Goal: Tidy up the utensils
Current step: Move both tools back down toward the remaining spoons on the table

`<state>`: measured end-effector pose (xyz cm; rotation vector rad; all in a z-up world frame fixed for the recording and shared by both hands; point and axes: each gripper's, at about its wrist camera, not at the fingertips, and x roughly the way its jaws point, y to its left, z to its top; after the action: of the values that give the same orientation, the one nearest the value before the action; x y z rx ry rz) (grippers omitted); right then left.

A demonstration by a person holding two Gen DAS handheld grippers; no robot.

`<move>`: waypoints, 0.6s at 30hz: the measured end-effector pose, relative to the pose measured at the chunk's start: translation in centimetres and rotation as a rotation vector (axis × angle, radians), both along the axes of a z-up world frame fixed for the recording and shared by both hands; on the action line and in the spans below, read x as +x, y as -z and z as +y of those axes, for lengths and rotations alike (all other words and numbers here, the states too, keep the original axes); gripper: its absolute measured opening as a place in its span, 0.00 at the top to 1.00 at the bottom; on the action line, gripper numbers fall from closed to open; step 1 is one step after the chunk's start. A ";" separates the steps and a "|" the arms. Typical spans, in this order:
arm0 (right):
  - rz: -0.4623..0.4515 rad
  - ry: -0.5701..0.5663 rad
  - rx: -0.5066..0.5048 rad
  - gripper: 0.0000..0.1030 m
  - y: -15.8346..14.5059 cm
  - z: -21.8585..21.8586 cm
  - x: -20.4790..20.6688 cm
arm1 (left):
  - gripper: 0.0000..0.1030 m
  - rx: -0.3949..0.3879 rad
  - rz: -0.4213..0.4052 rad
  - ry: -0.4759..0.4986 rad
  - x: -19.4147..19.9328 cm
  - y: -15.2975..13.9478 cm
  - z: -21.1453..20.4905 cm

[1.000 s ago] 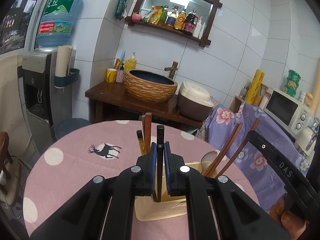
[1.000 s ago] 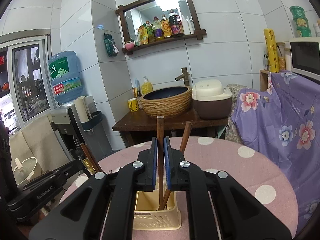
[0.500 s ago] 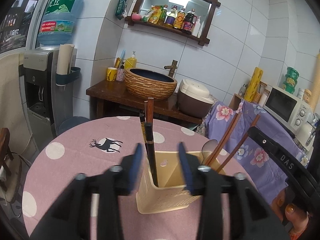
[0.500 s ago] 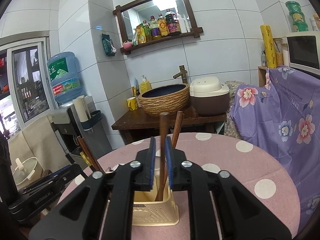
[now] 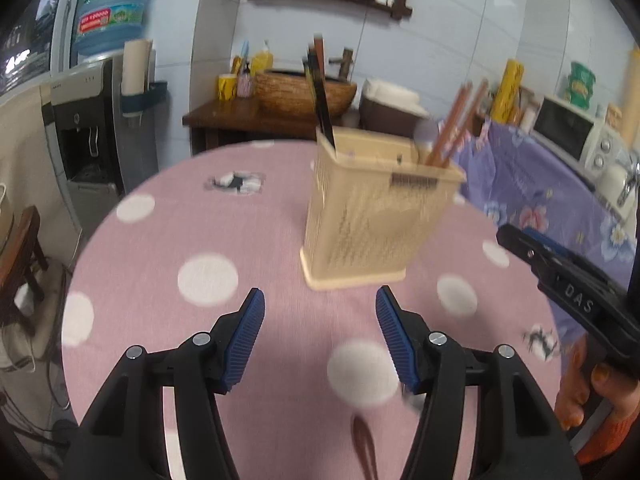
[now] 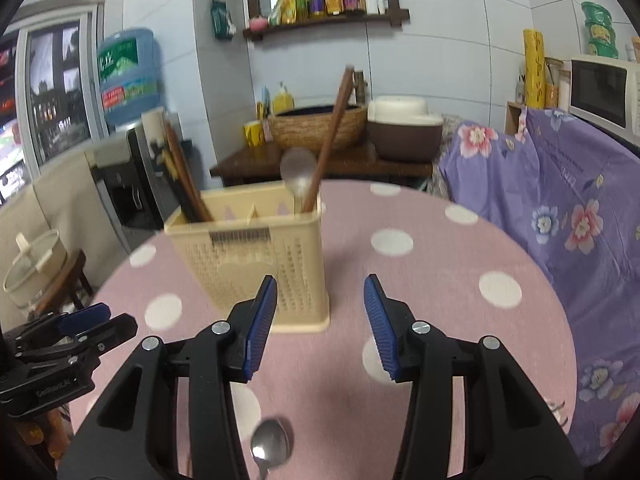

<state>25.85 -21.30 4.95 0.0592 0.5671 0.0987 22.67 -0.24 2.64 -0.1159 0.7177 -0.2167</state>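
A beige slotted utensil holder (image 5: 372, 220) (image 6: 248, 264) stands on the pink dotted tablecloth (image 5: 192, 208). Dark chopsticks (image 5: 320, 92) lean in its left compartment, and brown chopsticks (image 5: 456, 124) in its right. From the right wrist view a metal spoon (image 6: 298, 172) and a brown chopstick (image 6: 332, 136) stand in the right compartment. My left gripper (image 5: 320, 300) hovers in front of the holder, jaws opening, nothing between them. My right gripper (image 6: 320, 284) is likewise opening and holds nothing. A loose metal spoon (image 6: 270, 446) lies on the cloth below it. A brown utensil (image 5: 364, 448) lies below the left gripper.
Behind the round table is a wooden side table (image 6: 256, 160) with a woven basin (image 6: 316, 124) and a rice cooker (image 6: 404, 128). A water dispenser (image 5: 92, 120) stands at the left. A purple floral cloth (image 6: 560, 200) and a microwave (image 5: 572, 136) are at the right.
Both grippers let go of the chopsticks they held over the holder, opened, and drew back and down. The chopsticks now stand in the holder.
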 end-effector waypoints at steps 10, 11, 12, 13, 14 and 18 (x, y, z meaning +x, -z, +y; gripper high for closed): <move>0.113 0.023 0.005 0.55 5.4 -0.5 -3.3 | 0.57 0.027 0.188 0.090 -3.7 5.7 -2.5; 0.119 0.028 0.007 0.55 5.7 -0.6 -3.5 | 0.57 0.025 0.202 0.094 -3.8 6.1 -2.7; 0.127 0.033 0.010 0.55 5.9 -0.7 -3.6 | 0.59 0.025 0.213 0.100 -3.9 6.4 -2.8; 0.134 0.035 0.013 0.55 6.1 -0.8 -3.6 | 0.61 0.030 0.219 0.103 -4.2 6.7 -3.2; 0.141 0.037 0.020 0.55 6.3 -0.8 -3.7 | 0.62 0.042 0.223 0.106 -4.3 7.0 -3.4; 0.152 0.039 0.029 0.55 6.7 -0.8 -3.9 | 0.77 0.070 0.250 0.123 -4.2 7.9 -4.3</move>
<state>21.96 -22.08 -1.77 0.1067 0.7160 0.0651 18.43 -4.53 -5.26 -0.0323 0.9821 -0.2978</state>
